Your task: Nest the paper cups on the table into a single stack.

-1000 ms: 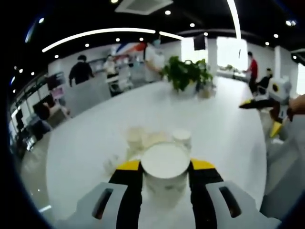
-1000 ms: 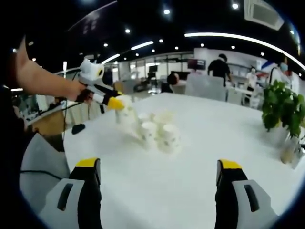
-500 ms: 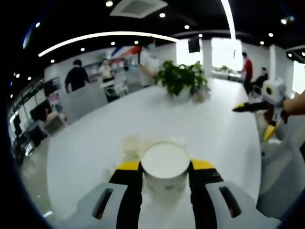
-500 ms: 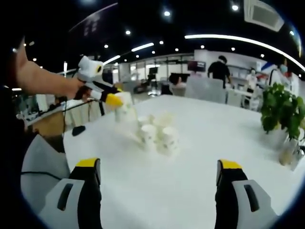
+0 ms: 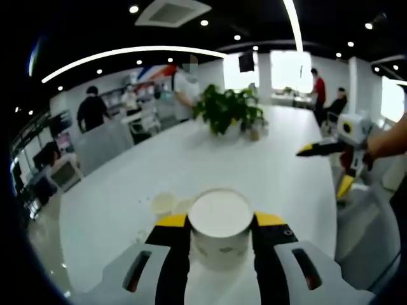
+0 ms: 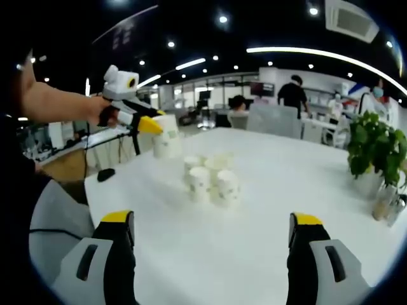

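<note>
One empty cup [image 5: 220,223] between left gripper [image 5: 221,223] jaws

Your views are evenly lit by ceiling strips [image 5: 127,51] and spotlights. The white tabletop [image 6: 267,190] glares, washing out detail. Expect soft focus throughout, with strong fisheye bending toward the edges.

Background, non-task items: leafy green potted plant [image 5: 224,111] stands toward the far end of the long white glossy table [image 5: 191,159]; in the right gripper view it sits at the right edge [image 6: 375,149], with a small bottle-like object [image 6: 385,203] just beside it, too blurred to identify. Several people [image 5: 92,111] stand or sit among grey office desks and chairs [image 6: 273,117] beyond the table. Long curved white ceiling light strip [image 5: 127,52] overhead, round recessed downlights and a square ceiling air vent [image 5: 172,11] near it.
</note>
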{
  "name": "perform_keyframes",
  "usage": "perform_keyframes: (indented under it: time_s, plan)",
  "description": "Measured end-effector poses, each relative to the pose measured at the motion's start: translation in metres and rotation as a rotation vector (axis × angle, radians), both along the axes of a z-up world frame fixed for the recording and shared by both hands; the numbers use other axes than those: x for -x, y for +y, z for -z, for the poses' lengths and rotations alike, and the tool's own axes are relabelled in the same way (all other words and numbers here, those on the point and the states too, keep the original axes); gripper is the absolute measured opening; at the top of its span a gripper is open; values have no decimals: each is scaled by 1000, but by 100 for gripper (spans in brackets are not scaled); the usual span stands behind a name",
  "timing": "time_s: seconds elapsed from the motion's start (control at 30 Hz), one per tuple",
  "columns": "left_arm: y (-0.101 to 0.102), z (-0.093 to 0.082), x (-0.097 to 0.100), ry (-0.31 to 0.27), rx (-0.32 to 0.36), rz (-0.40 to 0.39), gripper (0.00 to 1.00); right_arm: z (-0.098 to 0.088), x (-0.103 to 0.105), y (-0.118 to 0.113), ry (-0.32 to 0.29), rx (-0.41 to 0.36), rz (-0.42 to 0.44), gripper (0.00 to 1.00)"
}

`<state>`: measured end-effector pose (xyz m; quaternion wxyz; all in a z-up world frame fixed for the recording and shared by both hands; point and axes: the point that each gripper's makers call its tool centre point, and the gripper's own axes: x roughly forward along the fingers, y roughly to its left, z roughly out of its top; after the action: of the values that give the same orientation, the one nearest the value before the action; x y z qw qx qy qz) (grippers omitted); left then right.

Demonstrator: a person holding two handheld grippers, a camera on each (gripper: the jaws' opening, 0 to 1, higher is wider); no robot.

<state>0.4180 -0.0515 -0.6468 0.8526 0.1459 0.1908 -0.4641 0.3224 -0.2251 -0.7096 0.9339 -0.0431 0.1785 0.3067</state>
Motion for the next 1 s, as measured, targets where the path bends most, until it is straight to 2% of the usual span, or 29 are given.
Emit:
perform_keyframes:
  time_s: [0.2,0.53,0.67,1.0]
  plan:
    - [-4,-8,8,0,3,26,36,-4,1,3,-6,-4,-2,99]
    - [-6,-4,32,44,-17,87,36,-17,-1,7,-25,-18,-16,99]
    - [-11,-3,45,58,-26,121,36,-19,0,12,-30,-24,-30,100]
    - [-23,-11,61,63,-13,162,36,-22,4,22,-35,-31,-64,100]
